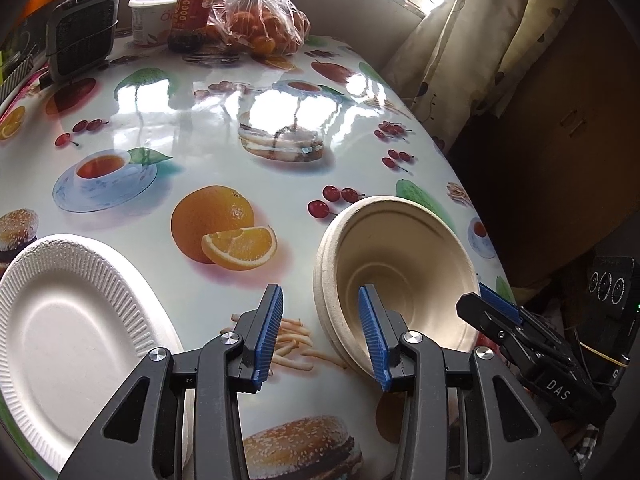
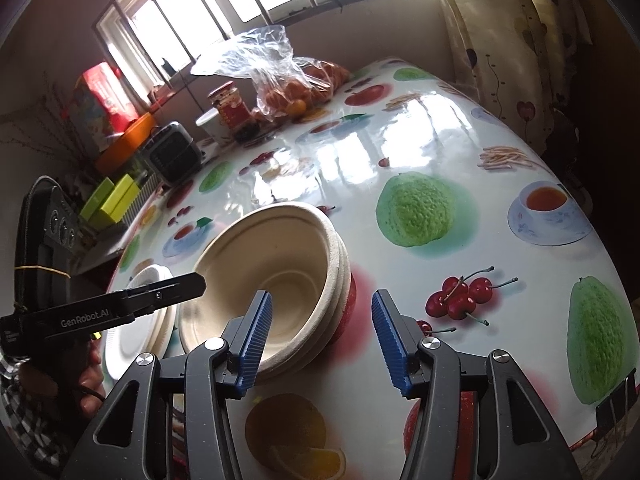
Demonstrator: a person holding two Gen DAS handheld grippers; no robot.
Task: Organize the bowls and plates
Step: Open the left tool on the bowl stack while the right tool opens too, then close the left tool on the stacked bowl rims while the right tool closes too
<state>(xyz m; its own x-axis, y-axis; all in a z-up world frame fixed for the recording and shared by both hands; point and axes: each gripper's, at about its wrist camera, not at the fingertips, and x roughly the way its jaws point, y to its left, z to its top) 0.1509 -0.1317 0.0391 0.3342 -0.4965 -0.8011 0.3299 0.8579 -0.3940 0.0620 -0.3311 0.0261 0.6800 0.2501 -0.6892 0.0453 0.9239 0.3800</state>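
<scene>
A stack of beige moulded-fibre bowls (image 1: 400, 276), round and matte with ringed walls, sits on the glossy fruit-printed worktop (image 1: 200, 128). In the left wrist view it lies at 1 o'clock of the left claw (image 1: 324, 336), whose blue ribbed pads are spread apart, gripping nothing. White foam plates (image 1: 68, 340) with fluted rims lie at 9 o'clock. In the right wrist view the bowls sit at 11 o'clock of the right claw (image 2: 320, 340), likewise spread and empty, its left pad over the rim.
</scene>
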